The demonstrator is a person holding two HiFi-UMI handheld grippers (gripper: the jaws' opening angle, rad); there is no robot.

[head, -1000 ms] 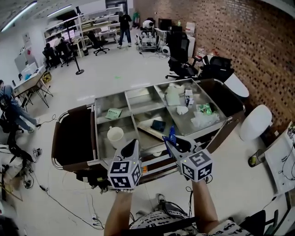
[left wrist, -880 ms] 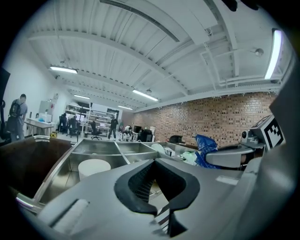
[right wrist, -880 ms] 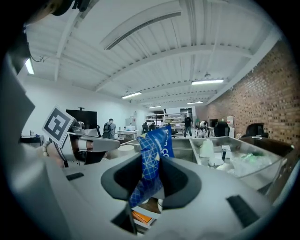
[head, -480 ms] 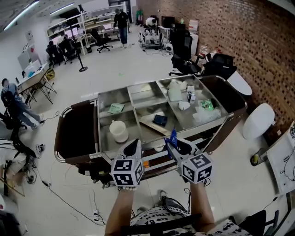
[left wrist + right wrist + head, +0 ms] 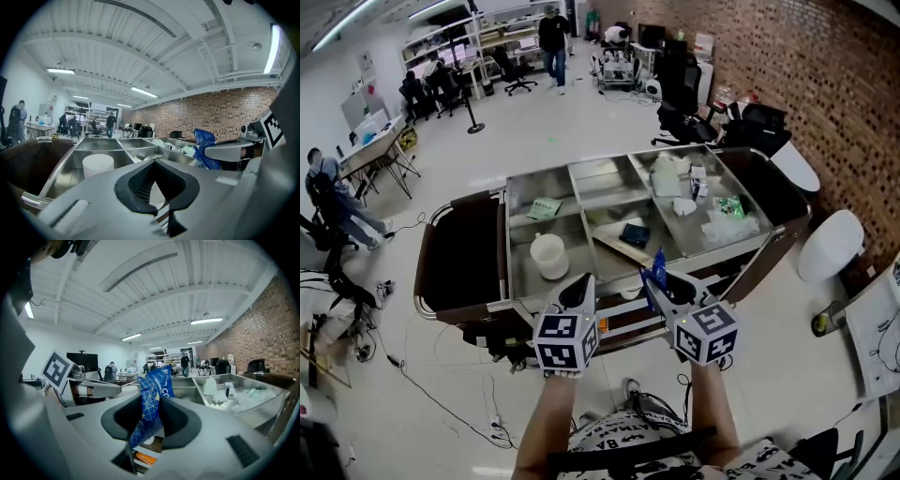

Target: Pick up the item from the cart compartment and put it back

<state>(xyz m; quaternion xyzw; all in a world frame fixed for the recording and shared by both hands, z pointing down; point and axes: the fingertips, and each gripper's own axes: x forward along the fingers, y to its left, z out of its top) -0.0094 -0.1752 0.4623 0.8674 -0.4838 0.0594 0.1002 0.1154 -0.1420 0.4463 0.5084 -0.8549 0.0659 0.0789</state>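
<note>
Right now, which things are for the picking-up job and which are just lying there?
For the job: right claw, the blue packet it grips, cart.
Just lying there: white cup, dark flat box, green bag.

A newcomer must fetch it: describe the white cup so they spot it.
Start at the steel cart with brown end panels. Its left column's nearer compartment holds the white cup. It is round and upright; the compartments beside it hold flat items.
</note>
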